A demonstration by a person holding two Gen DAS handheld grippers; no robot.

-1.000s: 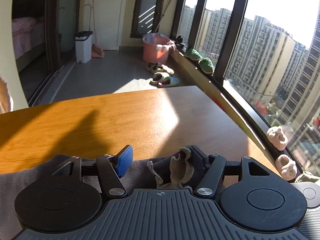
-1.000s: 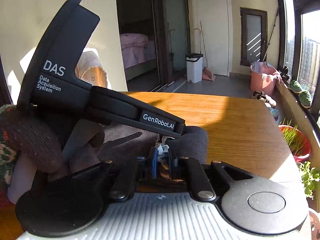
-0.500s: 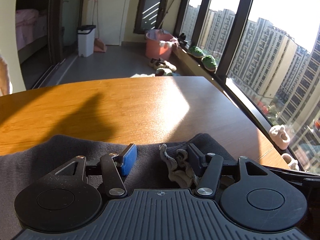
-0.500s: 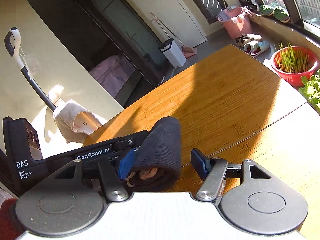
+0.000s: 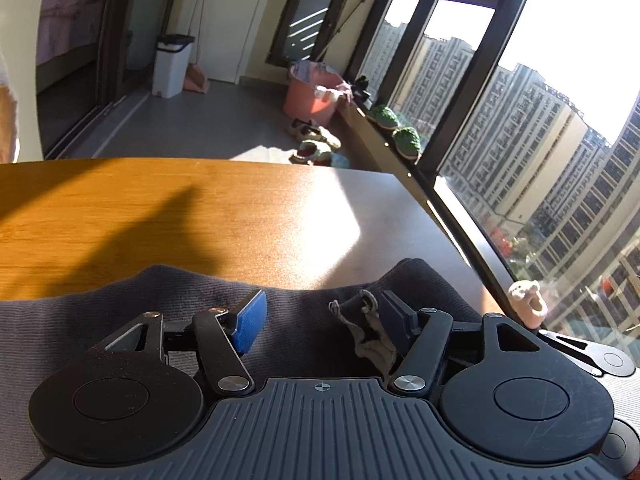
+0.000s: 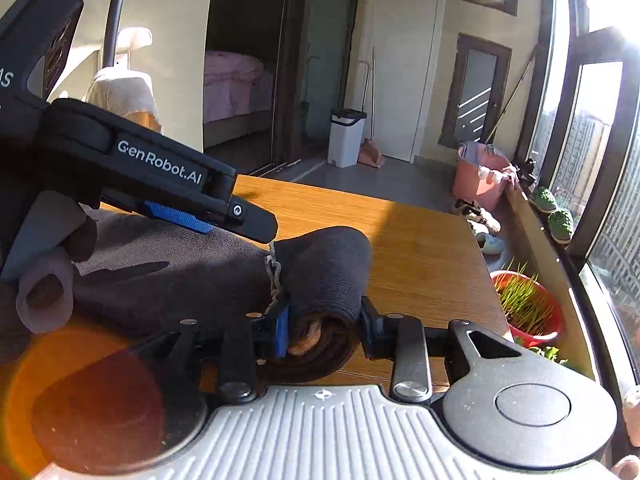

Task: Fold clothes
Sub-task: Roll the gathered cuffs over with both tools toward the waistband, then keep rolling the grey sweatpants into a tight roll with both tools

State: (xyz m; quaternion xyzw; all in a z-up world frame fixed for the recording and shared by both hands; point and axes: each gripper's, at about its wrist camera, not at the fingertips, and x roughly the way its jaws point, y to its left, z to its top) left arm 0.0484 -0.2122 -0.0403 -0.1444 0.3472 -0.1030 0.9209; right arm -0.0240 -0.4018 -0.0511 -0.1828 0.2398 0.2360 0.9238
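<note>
Dark grey knit garment (image 5: 120, 312) lies on the wooden surface (image 5: 160, 216), near edge, under both tools. One end is rolled into a thick cuff (image 6: 332, 264), brownish lining showing at its open end.

My right gripper (image 6: 324, 332): jaws part-way closed around that roll, blue pad touching its left side, right pad at its other side. A second ago they were pinched tight on a thin bit of fabric; half a second ago wide, roll against the left pad only.

My left gripper (image 5: 320, 312): jaws wide, nothing clamped, hovering over the cloth. Frayed beige scrap (image 5: 368, 332) sits against the right finger, same as in the earlier frames.

Readable on the left tool in right-wrist view: "GenRobot.AI" (image 6: 160, 162). "DAS" label now mostly cut off.

Beyond the surface: white bin (image 6: 346, 136), pink bucket (image 5: 312, 94), red planter with grass (image 6: 524, 308), slippers (image 5: 312, 140) on the floor.
</note>
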